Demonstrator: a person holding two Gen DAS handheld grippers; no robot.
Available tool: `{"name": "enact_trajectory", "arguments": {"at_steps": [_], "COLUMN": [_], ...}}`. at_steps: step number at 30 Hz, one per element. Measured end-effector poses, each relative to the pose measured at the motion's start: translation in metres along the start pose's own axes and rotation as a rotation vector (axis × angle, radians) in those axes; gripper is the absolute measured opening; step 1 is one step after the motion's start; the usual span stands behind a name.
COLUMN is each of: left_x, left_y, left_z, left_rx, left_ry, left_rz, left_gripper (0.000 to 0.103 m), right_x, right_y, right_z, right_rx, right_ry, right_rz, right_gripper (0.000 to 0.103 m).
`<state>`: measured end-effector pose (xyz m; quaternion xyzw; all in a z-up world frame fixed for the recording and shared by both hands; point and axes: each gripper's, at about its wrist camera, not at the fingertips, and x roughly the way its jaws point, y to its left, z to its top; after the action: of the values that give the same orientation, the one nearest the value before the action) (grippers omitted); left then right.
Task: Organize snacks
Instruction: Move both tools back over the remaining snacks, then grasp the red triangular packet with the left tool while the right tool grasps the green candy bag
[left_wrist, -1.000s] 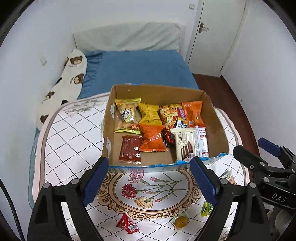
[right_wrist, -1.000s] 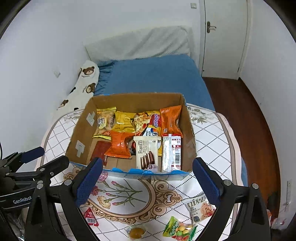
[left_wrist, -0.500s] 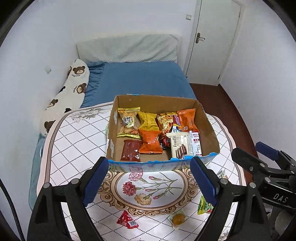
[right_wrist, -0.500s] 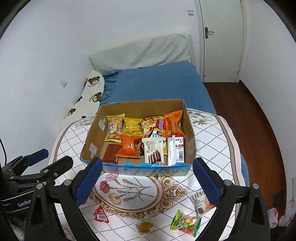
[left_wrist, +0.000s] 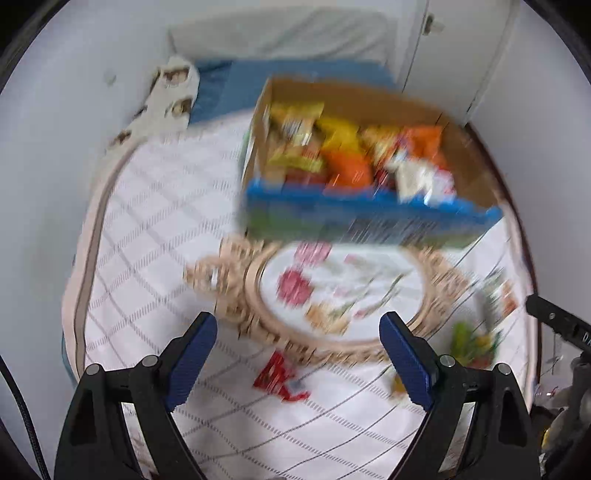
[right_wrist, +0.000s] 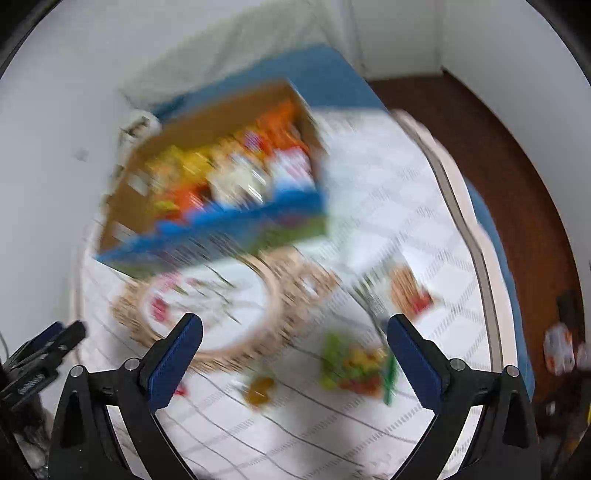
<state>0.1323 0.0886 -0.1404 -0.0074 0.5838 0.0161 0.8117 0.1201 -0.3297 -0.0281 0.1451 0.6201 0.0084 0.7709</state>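
Note:
Both views are motion-blurred. A cardboard box (left_wrist: 476, 173) filled with several snack packs stands at the far side of the table; it also shows in the right wrist view (right_wrist: 125, 199). Loose on the cloth lie a red packet (left_wrist: 280, 376), a small yellow jelly cup (right_wrist: 260, 389), a green candy bag (right_wrist: 351, 369) and a white snack pack (right_wrist: 408, 291). My left gripper (left_wrist: 297, 358) is open and empty above the red packet. My right gripper (right_wrist: 293, 360) is open and empty above the green bag and jelly cup.
The table wears a white quilted cloth with a floral medallion (left_wrist: 332, 291). A blue bed (right_wrist: 314, 70) with a bear pillow (left_wrist: 166, 96) lies behind. A door (left_wrist: 458, 48) and wood floor (right_wrist: 517, 155) are at the right.
Both grippers have dropped and swung toward the table: the left view has turned left, the right view has turned right. The box now appears farther up. Both grippers stay open.

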Motion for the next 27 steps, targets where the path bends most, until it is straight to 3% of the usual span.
{"name": "enact_trajectory", "arguments": {"at_steps": [6,11,18,20,22,23,25,27], "left_x": [0.054,0.082,0.117,0.129,0.138,0.142,0.142,0.137], "left_y": [0.021,0.026,0.024,0.026,0.028,0.029,0.028,0.024], "left_z": [-0.032,-0.048,-0.059,-0.063,-0.069,-0.072,-0.075,-0.077], "left_rx": [-0.063,-0.072,-0.060,-0.075,-0.100,-0.118,-0.117,-0.101], "left_ry": [0.145,0.216,0.307,0.331,0.349,0.359,0.358,0.345], "left_rz": [0.023,0.037,0.034,0.011,-0.017,-0.041,-0.044,-0.044], "left_gripper": [0.090,0.090,0.090,0.090,0.072,0.052,0.051,0.041], "right_x": [0.065,0.094,0.129,0.131,0.132,0.131,0.129,0.127], "right_y": [-0.067,-0.052,-0.031,-0.024,-0.015,-0.013,-0.008,-0.005], "right_z": [-0.030,-0.038,-0.047,-0.050,-0.054,-0.056,-0.059,-0.062], "right_rx": [0.265,0.115,-0.004,-0.040,-0.085,-0.097,-0.115,-0.119], "right_ry": [0.153,0.177,0.214,0.200,0.180,0.172,0.158,0.154], "right_rz": [0.080,-0.042,-0.128,-0.158,-0.176,-0.174,-0.157,-0.141], "right_gripper": [0.102,0.102,0.100,0.094,0.084,0.079,0.077,0.076]}}
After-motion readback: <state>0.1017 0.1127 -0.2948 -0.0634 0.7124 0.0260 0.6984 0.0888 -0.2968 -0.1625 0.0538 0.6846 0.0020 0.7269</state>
